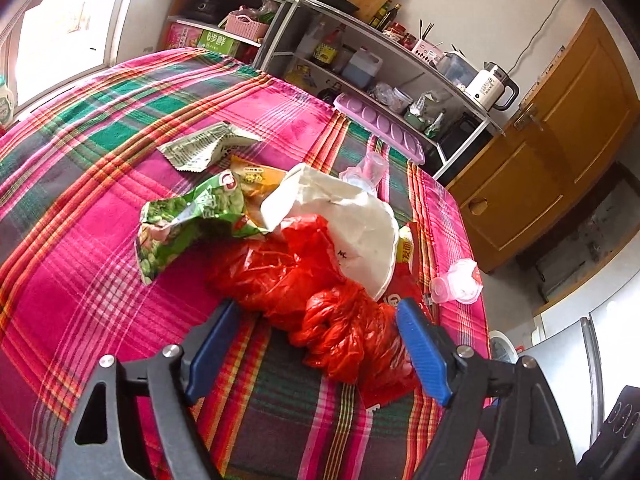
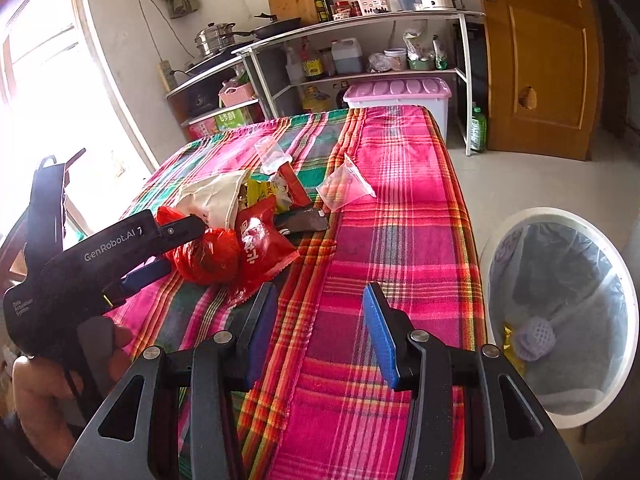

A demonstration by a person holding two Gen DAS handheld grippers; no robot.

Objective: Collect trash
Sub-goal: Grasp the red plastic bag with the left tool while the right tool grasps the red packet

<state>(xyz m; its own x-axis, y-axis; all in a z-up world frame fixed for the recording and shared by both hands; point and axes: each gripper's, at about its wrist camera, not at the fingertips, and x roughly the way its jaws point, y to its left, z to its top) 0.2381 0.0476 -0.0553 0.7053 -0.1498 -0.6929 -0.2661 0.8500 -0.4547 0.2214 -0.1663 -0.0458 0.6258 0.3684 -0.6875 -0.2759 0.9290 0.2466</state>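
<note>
Bright daylight pours through the window on the left, washing out that white wall. At the far side stands a metal shelf rack crowded with kitchenware; to its right, a wooden door above a pale floor. A plaid-covered table fills the foreground.

Woven plaid cloth, crinkled glossy red plastic bag, shiny green foil wrapper

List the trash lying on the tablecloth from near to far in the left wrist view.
Red plastic bag → green snack packet → white paper → pale printed wrapper.
</note>
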